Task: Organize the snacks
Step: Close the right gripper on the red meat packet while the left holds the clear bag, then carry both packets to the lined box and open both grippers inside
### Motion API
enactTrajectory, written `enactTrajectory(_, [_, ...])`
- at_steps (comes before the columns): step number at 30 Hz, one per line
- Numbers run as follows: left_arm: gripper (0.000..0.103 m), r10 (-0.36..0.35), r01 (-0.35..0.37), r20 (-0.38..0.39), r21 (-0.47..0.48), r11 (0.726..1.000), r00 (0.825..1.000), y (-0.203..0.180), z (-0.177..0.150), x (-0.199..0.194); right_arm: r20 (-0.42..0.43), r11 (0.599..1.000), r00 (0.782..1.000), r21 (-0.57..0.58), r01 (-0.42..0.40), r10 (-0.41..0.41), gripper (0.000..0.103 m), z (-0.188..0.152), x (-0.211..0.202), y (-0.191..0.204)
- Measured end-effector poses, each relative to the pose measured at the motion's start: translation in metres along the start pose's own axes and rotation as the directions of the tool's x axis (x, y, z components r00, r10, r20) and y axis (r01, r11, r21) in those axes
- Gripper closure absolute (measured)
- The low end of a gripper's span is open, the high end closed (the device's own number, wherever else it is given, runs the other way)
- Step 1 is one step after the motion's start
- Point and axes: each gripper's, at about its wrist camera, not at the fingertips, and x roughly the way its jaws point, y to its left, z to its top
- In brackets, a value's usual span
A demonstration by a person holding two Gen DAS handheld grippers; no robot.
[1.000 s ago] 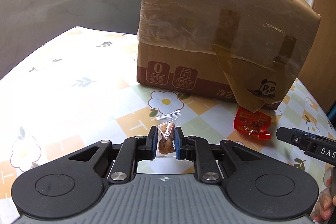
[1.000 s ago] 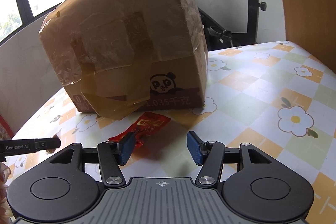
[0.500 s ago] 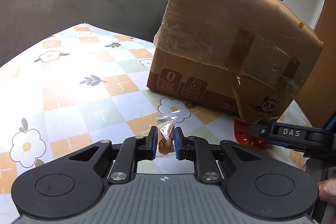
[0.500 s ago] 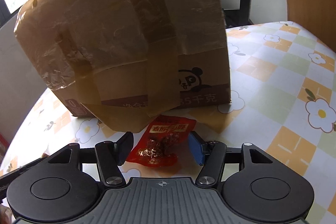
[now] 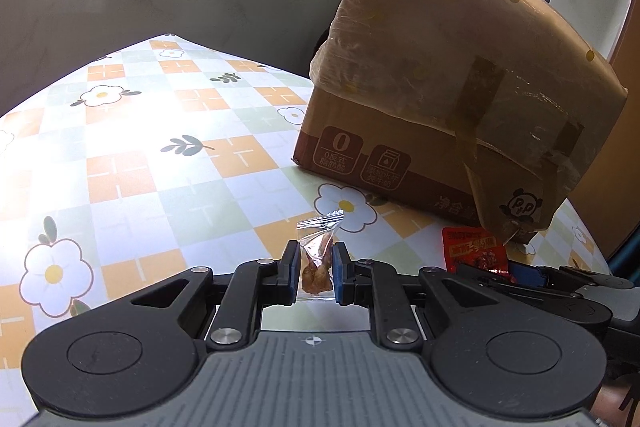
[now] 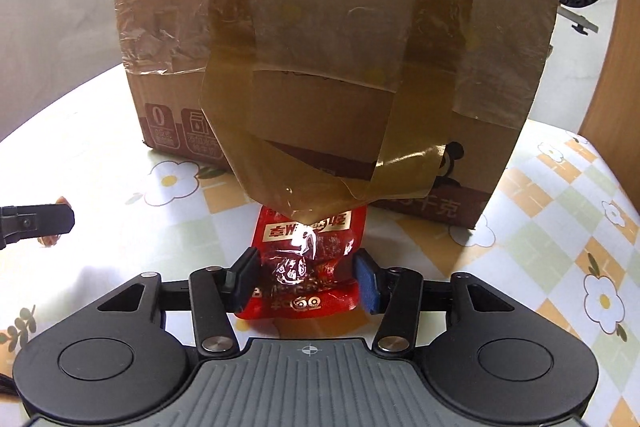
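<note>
Looming cardboard box (image 6: pixel 328 39) overhangs red packet (image 6: pixel 308 267) between parted right jaws; left jaws clamp clear packet (image 5: pixel 316 263).

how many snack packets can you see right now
2. A small clear snack packet is clamped in the left hand-held gripper. A red snack packet lies between the right hand-held gripper's fingers. The cardboard box may hide more.

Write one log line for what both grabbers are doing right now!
left gripper: shut on clear snack packet | right gripper: open around red snack packet | beside cardboard box
</note>
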Motion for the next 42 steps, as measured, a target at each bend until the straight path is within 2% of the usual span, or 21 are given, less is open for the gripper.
enactTrajectory(1, [0.085, 0.001, -0.001, 0.001, 0.0, 1.0, 1.0, 0.0, 0.001, 0.0, 0.002, 1.0, 1.0, -0.011, 0.001, -0.001, 0.066, 0.0, -0.001, 0.001])
enactTrajectory(5, [0.085, -0.007, 0.007, 0.006, 0.008, 1.0, 1.0, -0.002, 0.001, -0.002, 0.023, 0.999, 1.0, -0.042, -0.005, 0.006, 0.07, -0.011, -0.016, 0.001])
enactTrajectory(7, [0.085, -0.014, 0.014, 0.008, 0.02, 1.0, 1.0, -0.005, 0.0, -0.004, 0.026, 1.0, 1.0, -0.016, -0.016, 0.016, 0.072, -0.014, -0.024, -0.005])
enactTrajectory(8, [0.085, -0.017, 0.017, 0.008, 0.026, 1.0, 1.0, -0.006, -0.001, -0.005, 0.029, 1.0, 0.999, 0.001, -0.021, 0.021, 0.078, -0.016, -0.028, -0.009])
enactTrajectory(15, [0.085, -0.021, 0.02, 0.014, 0.072, 0.997, 1.0, -0.02, -0.003, -0.013, 0.065, 0.989, 0.997, 0.135, -0.051, 0.043, 0.092, -0.022, -0.055, -0.041])
enactTrajectory(22, [0.085, -0.026, 0.023, 0.029, 0.113, 0.993, 0.999, -0.033, -0.004, -0.025, 0.115, 0.968, 0.992, 0.241, -0.069, 0.042, 0.092, -0.029, -0.081, -0.067])
enactTrajectory(26, [0.085, -0.039, 0.029, 0.065, 0.145, 0.989, 0.997, -0.041, 0.004, -0.037, 0.167, 0.959, 0.985, 0.269, -0.084, 0.04, 0.092, -0.027, -0.102, -0.078])
enactTrajectory(32, [0.085, -0.085, 0.056, 0.15, 0.187, 0.981, 0.985, -0.055, 0.039, -0.061, 0.283, 0.968, 0.958, 0.22, -0.118, 0.052, 0.092, 0.0, -0.137, -0.087])
enactTrajectory(39, [0.085, -0.172, 0.125, 0.228, 0.208, 0.97, 0.958, -0.078, 0.107, -0.087, 0.432, 0.975, 0.897, 0.14, -0.17, 0.095, 0.092, 0.071, -0.172, -0.099])
enactTrajectory(42, [0.085, -0.203, 0.145, 0.259, 0.226, 0.963, 0.944, -0.091, 0.136, -0.09, 0.468, 0.978, 0.876, 0.104, -0.182, 0.113, 0.092, 0.104, -0.178, -0.105])
